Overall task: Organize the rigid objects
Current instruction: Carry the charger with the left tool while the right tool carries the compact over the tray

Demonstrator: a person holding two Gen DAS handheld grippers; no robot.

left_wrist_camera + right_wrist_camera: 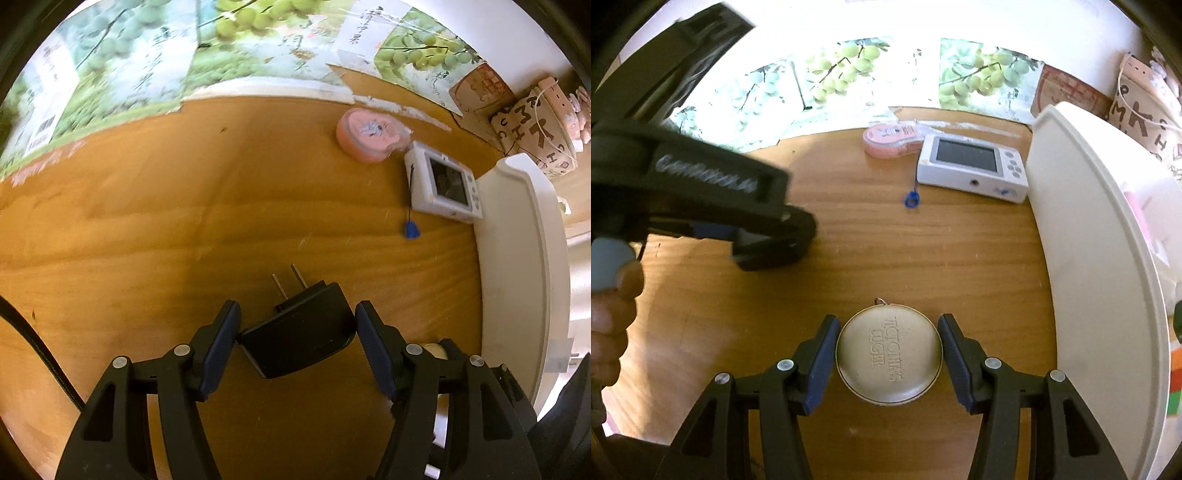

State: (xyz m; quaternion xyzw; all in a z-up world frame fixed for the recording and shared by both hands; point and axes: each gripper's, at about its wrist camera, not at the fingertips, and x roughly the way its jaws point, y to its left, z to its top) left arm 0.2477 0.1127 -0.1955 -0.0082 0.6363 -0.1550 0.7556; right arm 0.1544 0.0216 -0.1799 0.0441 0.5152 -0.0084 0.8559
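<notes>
A black plug adapter [299, 332] with two metal prongs sits between the fingers of the left gripper [297, 341], tilted so the prongs point forward and slightly left over the wooden table [147, 229]. The left pad meets the adapter's corner and the right pad [373, 347] lies against its side, so the gripper appears closed on it. In the right wrist view, a round metal tin [889, 353] with raised lettering and a small ring at its far edge lies flat on the table between the fingers of the right gripper [888, 360]. The jaws stand at about the tin's width; the pads are at its sides, but whether they press on it cannot be told. Ahead of the right gripper and a little right, a small blue tag [911, 198] on a thin cord lies on the wood. Just beyond it rests a white handheld device [971, 166] with a dark screen and small buttons. Just behind the device on its left is a pink round tape case [886, 138]. To the right of both grippers runs the curved rim of a white tray [1082, 221], close beside the device. Far ahead, cardboard printed with green grapes [842, 74] stands along the table's back edge. At the left of the right wrist view, the left gripper appears blurred, held in a hand [609, 317].
</notes>
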